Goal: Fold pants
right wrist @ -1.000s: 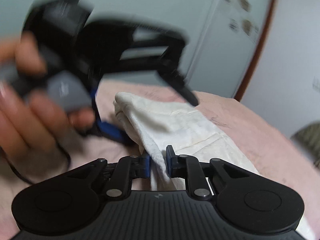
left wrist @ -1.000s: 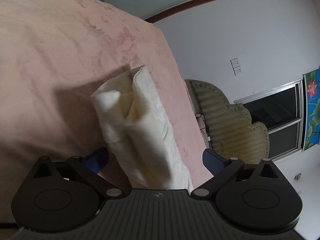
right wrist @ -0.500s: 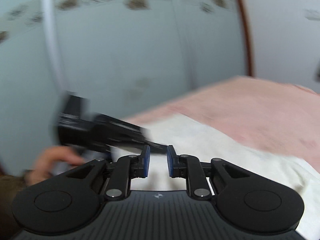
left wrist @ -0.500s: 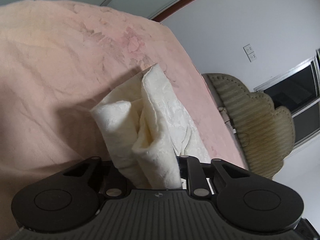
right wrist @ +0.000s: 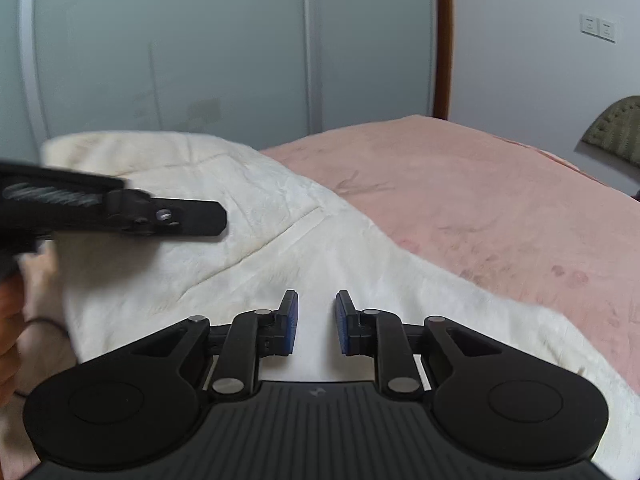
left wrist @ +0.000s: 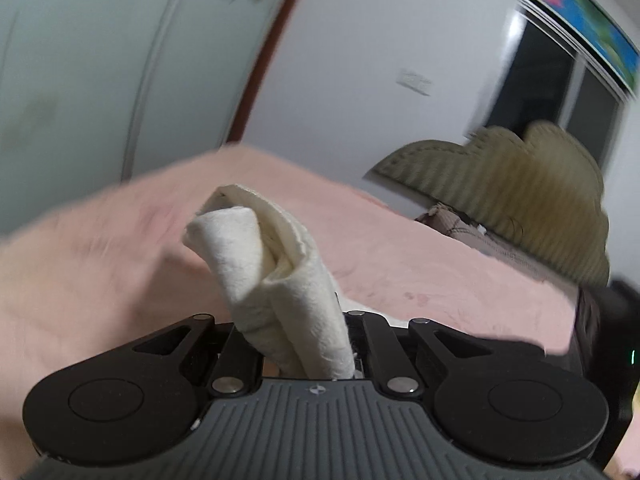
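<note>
The left gripper point(left wrist: 304, 344) pinched a bunched end of the cream pants point(right wrist: 256, 248); the right gripper point(right wrist: 317, 322) hovered narrowly parted above them, seemingly untouching. Their length ran diagonally across the pink bed point(right wrist: 500, 200).

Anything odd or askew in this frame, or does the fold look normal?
Only mid-fold mess: the left gripper pinches the cream pants in a bunched, rolled wad. The right gripper is open over flat fabric. No damage shows.
</note>
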A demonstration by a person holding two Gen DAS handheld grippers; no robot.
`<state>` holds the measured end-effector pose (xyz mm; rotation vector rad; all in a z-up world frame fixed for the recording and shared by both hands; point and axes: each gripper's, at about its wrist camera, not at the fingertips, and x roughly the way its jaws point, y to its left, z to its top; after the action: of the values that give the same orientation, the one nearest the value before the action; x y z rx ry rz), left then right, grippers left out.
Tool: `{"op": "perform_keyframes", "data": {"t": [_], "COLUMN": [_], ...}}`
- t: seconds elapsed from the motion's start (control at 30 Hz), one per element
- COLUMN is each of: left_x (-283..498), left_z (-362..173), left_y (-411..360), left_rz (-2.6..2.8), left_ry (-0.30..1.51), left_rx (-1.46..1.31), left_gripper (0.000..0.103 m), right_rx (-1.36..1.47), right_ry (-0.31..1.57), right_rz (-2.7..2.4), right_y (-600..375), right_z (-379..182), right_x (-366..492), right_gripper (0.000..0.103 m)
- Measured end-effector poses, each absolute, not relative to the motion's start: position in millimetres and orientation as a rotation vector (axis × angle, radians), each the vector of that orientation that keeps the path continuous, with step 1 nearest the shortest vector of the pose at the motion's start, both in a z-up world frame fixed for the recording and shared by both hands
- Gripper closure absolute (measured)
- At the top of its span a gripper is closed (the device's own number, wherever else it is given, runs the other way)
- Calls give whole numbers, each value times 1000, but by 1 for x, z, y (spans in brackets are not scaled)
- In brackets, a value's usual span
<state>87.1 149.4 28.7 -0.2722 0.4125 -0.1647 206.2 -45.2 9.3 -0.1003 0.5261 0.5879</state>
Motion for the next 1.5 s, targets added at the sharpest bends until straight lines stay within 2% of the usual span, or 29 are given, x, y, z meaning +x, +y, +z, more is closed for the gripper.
{"op": "perform_keyframes", "data": {"t": [0.13,0.33,0.5,0.6,0.8,0.97,1.1,1.13,1.33,1.5], "left_x": [67,53,55,54,48,49,52,51,44,38], "left_z": [47,54,41,31,3,-20,-33,-35,-40,-49], "left_y": [98,22,-43,-79,-134,-160,-177,-177,-174,-176], "left_rz": [-204,-331,-459,-532,-620,-666,-682,-688,-741,-782], "left_ry": [329,283,307,355,398,439,466,463,439,444], "left_rx": [-120,-44,-19,-17,49,105,128,132,144,201], "left_gripper": [92,91,89,88,87,85,81,81,80,78], "right_rx": [-103,-22,-28,-50,-118,-195,-201,-181,-145,-278], "right_ry": [415,340,310,339,378,424,465,469,466,466], "right_rz": [593,554,482,430,337,294,265,267,268,247], "right_y": [-67,-138,-205,-239,-292,-313,-323,-326,-335,-319], "right_z": [26,40,35,24,1,-15,-23,-24,-21,-31], "right_x": [184,151,129,118,97,82,70,65,36,20], "right_gripper": [83,83,83,78,77,71,53,52,51,50]}}
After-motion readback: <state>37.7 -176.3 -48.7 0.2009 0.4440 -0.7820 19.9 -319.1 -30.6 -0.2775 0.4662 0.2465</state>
